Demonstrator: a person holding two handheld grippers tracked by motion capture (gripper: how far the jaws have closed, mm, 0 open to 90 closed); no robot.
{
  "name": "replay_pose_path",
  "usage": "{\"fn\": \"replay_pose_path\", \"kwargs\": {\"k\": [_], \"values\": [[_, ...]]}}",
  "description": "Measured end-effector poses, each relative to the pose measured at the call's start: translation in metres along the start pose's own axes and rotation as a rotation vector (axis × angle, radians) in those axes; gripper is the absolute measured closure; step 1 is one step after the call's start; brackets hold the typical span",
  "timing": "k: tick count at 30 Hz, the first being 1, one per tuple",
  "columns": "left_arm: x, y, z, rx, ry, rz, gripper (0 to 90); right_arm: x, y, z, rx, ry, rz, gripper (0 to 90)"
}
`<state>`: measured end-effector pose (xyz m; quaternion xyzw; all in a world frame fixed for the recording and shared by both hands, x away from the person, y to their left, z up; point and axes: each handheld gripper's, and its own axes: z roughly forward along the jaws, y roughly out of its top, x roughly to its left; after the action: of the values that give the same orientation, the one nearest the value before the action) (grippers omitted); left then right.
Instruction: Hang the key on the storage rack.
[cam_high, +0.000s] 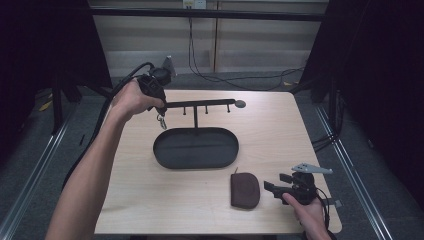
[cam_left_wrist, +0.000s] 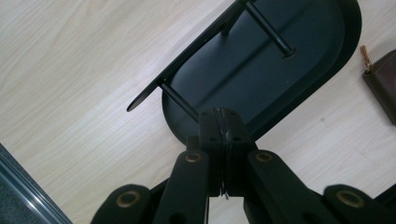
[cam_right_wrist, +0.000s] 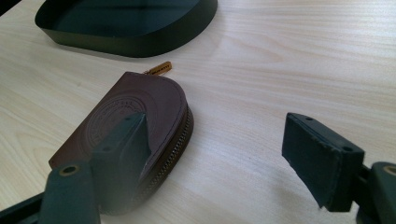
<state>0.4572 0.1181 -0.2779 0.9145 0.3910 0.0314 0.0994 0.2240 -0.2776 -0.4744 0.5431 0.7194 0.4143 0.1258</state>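
Your left hand-held gripper (cam_high: 161, 111) is raised over the far left part of the tabletop (cam_high: 150, 200), at the left end of the black stand's crossbar (cam_high: 200, 104); its jaws are pressed fully together, and a small metal ring or clasp (cam_high: 162, 121) hangs just below them, though whether the pads pinch it is too small to tell; in the left gripper view the closed jaws (cam_left_wrist: 224, 140) sit above the crossbar's flat end and one of its pegs (cam_left_wrist: 180, 100), with the oval black tray (cam_left_wrist: 299, 79) of the stand beneath. Your right hand-held gripper (cam_high: 277, 187) rests low at the near right of the tabletop, jaws spread wide and holding nothing; it points at the brown zip pouch (cam_high: 244, 190), which lies flat on the wood just in front of the tray; in the right gripper view one jaw pad sits over the pouch's (cam_right_wrist: 140, 112) rounded edge, the other stands well apart on bare wood; the pouch's zip pull (cam_right_wrist: 159, 69) points toward the tray wall (cam_right_wrist: 140, 44).
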Motion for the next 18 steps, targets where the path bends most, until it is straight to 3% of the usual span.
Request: {"fn": "replay_pose_path", "kwargs": {"k": [11, 18], "values": [[0.0056, 0.0031, 0.0033, 0.006, -0.002, -0.008, 89.4, -0.0001, -0.0001, -0.0002, 0.000, 0.001, -0.001, 22.8], [0.0078, 0.0046, 0.0043, -0.011, 0.020, -0.016, 89.3, 0.0000, -0.0001, -0.0002, -0.001, 0.003, -0.001, 22.9]]}}
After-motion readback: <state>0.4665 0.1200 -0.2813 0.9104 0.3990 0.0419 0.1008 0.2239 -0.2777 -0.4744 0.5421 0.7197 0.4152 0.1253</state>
